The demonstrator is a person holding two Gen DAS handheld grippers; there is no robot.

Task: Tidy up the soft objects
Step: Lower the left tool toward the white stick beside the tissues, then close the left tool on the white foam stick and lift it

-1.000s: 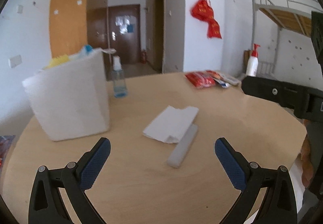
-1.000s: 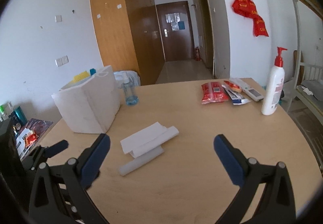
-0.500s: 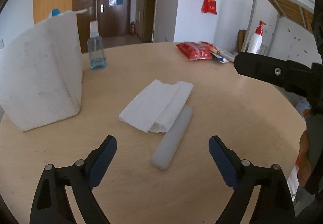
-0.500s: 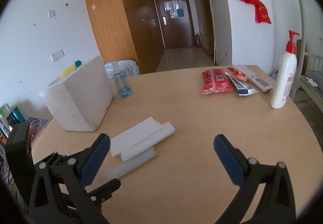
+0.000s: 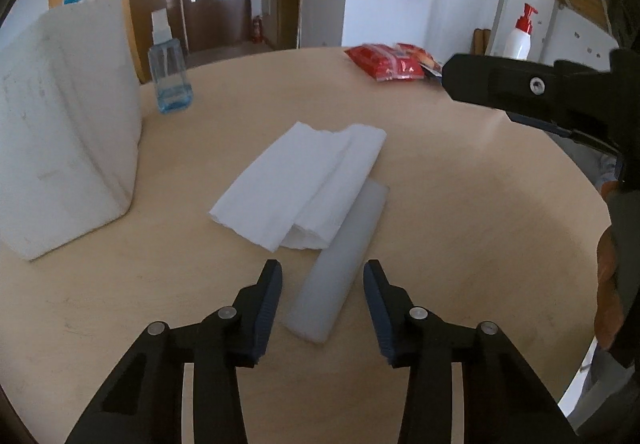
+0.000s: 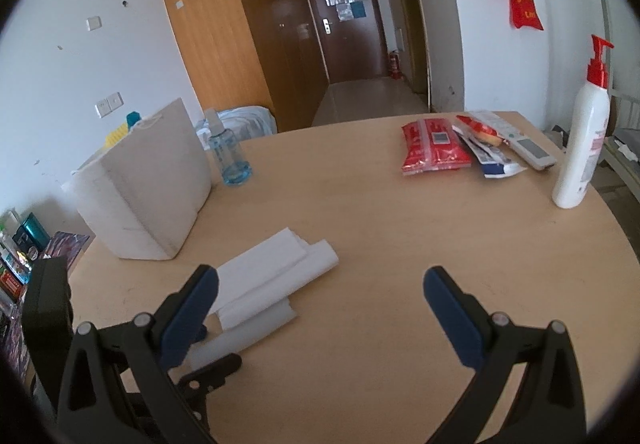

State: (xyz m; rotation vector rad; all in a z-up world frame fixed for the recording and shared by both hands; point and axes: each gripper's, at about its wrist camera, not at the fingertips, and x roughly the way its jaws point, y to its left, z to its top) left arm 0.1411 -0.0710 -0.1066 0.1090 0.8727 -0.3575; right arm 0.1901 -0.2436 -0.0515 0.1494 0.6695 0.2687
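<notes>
We are closing the left tongs [image 5: 322, 300], still spread, around the near end of the soft, light foam strip [image 5: 340, 264] beside the folded tissue [image 5: 300, 180].

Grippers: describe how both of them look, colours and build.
The left gripper and the right gripper are built alike: two matte black plastic fingers each, angular with triangular cut-outs, joined by silver round-headed pins. The fingers end in ribbed dark blue pads. No cables, markings or sleeves show.
</notes>
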